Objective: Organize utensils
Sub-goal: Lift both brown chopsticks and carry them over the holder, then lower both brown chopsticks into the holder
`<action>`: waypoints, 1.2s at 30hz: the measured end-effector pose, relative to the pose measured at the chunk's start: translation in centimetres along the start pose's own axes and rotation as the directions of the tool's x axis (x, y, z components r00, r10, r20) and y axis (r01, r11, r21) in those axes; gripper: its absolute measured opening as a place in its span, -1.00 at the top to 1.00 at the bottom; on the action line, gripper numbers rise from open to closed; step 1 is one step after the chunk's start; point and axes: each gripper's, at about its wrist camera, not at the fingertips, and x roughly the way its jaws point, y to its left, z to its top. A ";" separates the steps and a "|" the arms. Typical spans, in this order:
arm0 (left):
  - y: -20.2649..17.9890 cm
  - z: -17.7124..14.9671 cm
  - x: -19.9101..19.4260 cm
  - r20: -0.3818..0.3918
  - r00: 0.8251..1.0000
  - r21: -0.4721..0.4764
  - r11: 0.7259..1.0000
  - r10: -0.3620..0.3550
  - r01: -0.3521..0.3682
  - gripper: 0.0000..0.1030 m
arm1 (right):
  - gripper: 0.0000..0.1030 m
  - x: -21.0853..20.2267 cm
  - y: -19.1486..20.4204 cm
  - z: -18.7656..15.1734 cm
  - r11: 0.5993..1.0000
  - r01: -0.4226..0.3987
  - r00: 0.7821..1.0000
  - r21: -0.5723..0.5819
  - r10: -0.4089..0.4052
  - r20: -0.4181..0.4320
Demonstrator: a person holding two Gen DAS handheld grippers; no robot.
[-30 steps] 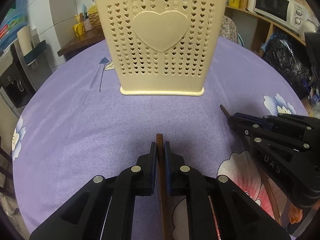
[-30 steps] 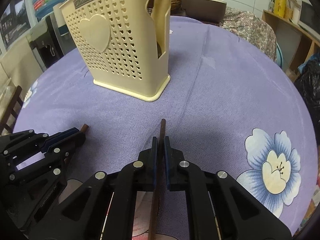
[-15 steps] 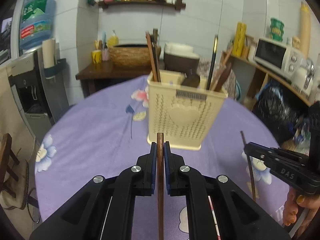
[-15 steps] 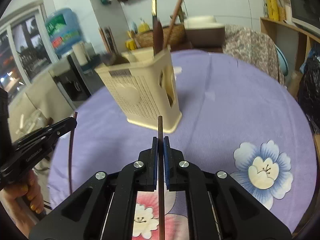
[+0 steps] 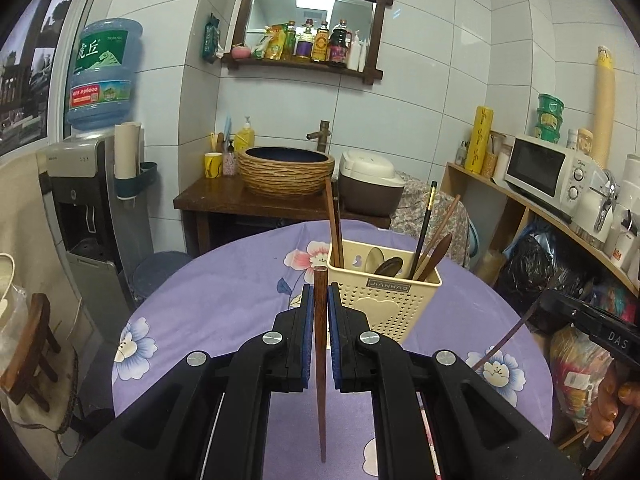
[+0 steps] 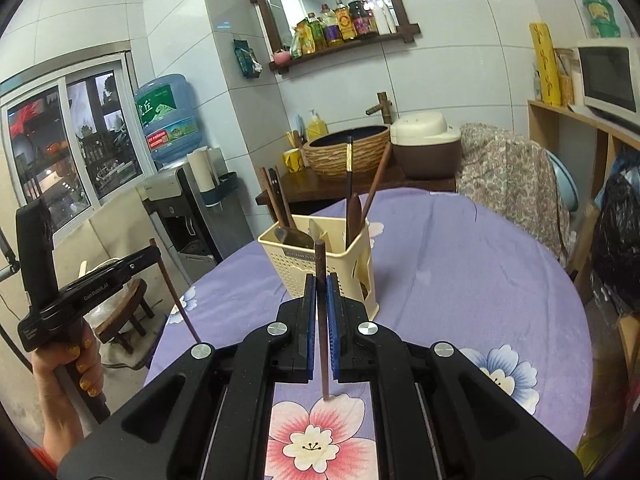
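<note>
A cream perforated utensil holder (image 5: 390, 300) stands on the purple flowered tablecloth (image 5: 224, 304) and holds several chopsticks and spoons; it also shows in the right wrist view (image 6: 320, 268). My left gripper (image 5: 320, 292) is shut on a brown wooden chopstick (image 5: 320, 360), held high above the table, near side of the holder. My right gripper (image 6: 321, 284) is shut on another brown chopstick (image 6: 322, 320), also raised. The right gripper shows in the left wrist view (image 5: 548, 300) at the right edge; the left gripper shows in the right wrist view (image 6: 154, 258) at the left.
Behind the table stand a wooden counter with a woven basin (image 5: 286, 170), a rice cooker (image 5: 370, 188), a water dispenser (image 5: 80, 200) at left and shelves with a microwave (image 5: 548, 172) at right. A wooden stool (image 5: 32, 344) stands left of the table.
Both grippers have lifted their chopsticks off the table and risen well above it, drawing back from the holder. The views have tilted up to show the room.
</note>
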 end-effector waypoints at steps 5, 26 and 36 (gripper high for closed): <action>0.1 0.3 -0.1 0.007 1.000 0.000 1.000 0.008 -0.008 0.84 | 0.88 0.1 0.6 0.3 1.000 0.009 1.000 -0.025 -0.009 -0.003; 0.9 4.9 -0.9 0.053 0.998 0.005 0.999 -0.044 0.044 0.84 | 0.88 1.5 2.2 3.6 0.997 -0.057 0.998 -0.042 0.055 -0.033; -0.3 14.4 -1.7 0.169 0.984 0.006 0.998 -0.055 0.055 0.84 | 0.88 1.0 5.2 14.1 0.996 -0.002 0.992 -0.089 0.013 0.126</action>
